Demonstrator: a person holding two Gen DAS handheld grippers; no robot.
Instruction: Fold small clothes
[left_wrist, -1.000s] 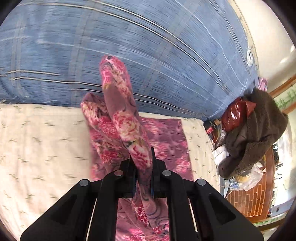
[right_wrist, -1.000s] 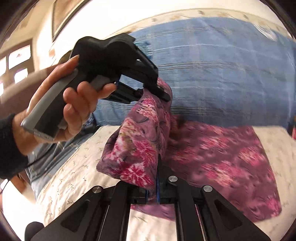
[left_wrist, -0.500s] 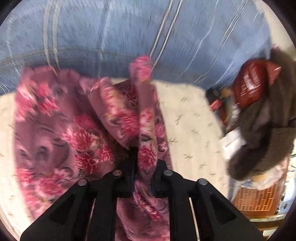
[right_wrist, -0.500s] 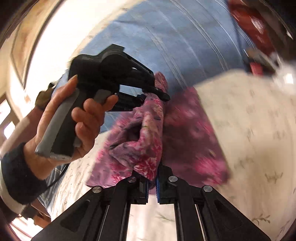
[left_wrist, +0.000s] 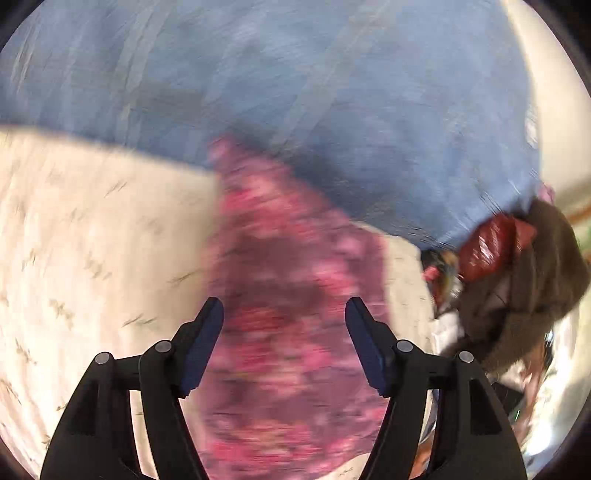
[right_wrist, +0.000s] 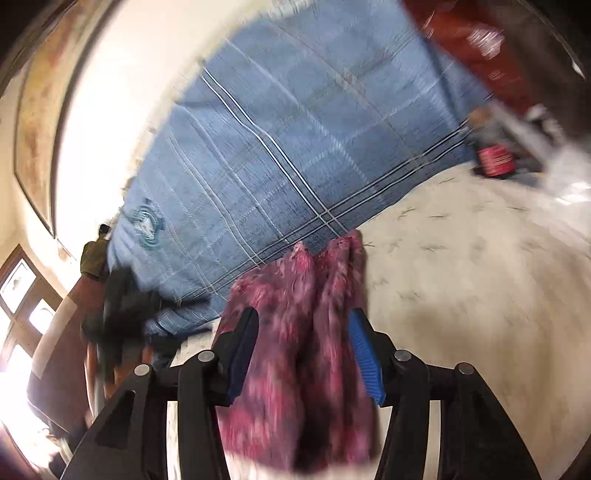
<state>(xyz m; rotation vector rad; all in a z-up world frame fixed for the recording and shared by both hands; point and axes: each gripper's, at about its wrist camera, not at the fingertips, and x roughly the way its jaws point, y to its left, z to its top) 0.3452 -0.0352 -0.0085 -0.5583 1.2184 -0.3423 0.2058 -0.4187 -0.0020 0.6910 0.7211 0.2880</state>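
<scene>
Left hand-held gripper (left_wrist: 284, 314): jaws spread, having just been opening, pads clear of the floral garment (left_wrist: 288, 295) lying on the bed (left_wrist: 92, 240) at my 12 o'clock. Right hand-held gripper (right_wrist: 303, 328): jaws likewise just opened; cloth bunched between them, seemingly unpinched, though blur hampers me. I judge the fabric light, limp, slippery; I'd grip a hem corner.

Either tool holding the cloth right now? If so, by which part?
Nothing is held. The left tool and right tool have just been opening; the pink floral cloth garment lies between their jaws, pads apart from it, on the cream bedsheet.
</scene>
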